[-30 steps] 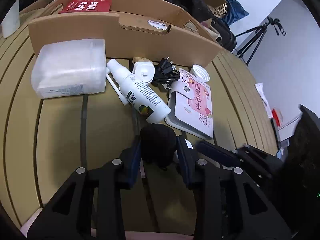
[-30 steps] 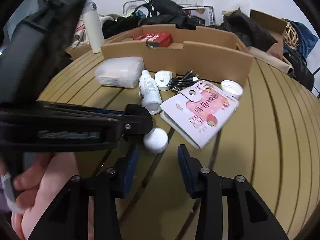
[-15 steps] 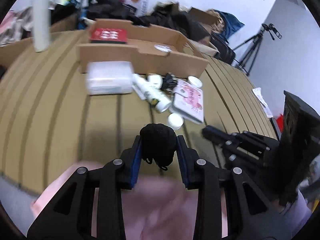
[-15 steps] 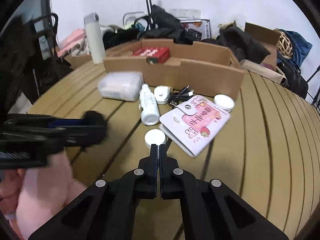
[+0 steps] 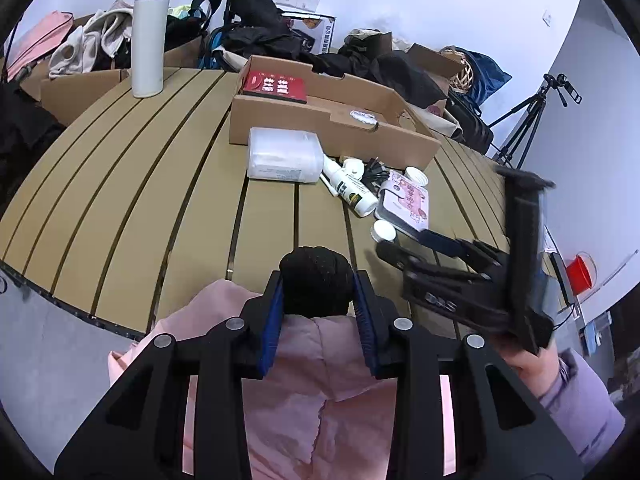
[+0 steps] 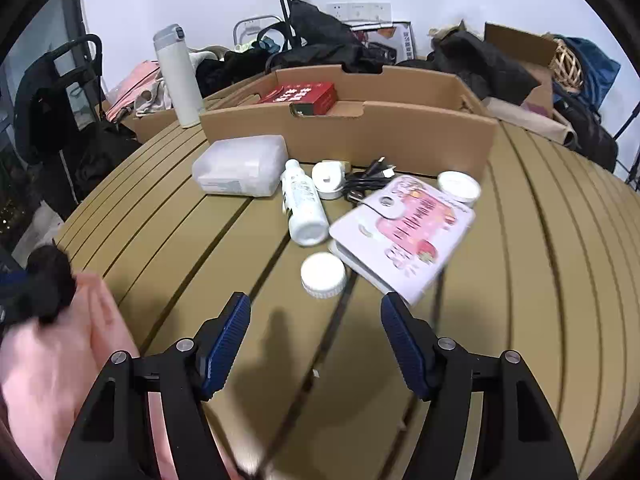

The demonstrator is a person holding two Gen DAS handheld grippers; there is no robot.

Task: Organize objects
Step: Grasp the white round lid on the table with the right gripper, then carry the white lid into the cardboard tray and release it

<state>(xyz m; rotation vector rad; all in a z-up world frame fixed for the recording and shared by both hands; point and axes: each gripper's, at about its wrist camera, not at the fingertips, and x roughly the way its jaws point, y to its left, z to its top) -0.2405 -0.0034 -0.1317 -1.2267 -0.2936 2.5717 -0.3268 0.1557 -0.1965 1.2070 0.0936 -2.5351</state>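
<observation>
The left gripper [image 5: 318,306] is pinching the black ball [image 5: 315,282], now pulled back from the cardboard box [image 5: 320,128]; the right gripper [image 6: 316,322] is opening, empty (white cap [image 6: 323,274] likely next).

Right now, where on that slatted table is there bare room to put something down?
Bare slats lie left of the frosted plastic box, toward the tall white flask, and right of the pink notebook. It is crowded before the long cardboard tray: white spray bottle, black cables, small white jars.

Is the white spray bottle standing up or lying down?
Lying down: the white spray bottle rests on its side on the table.
</observation>
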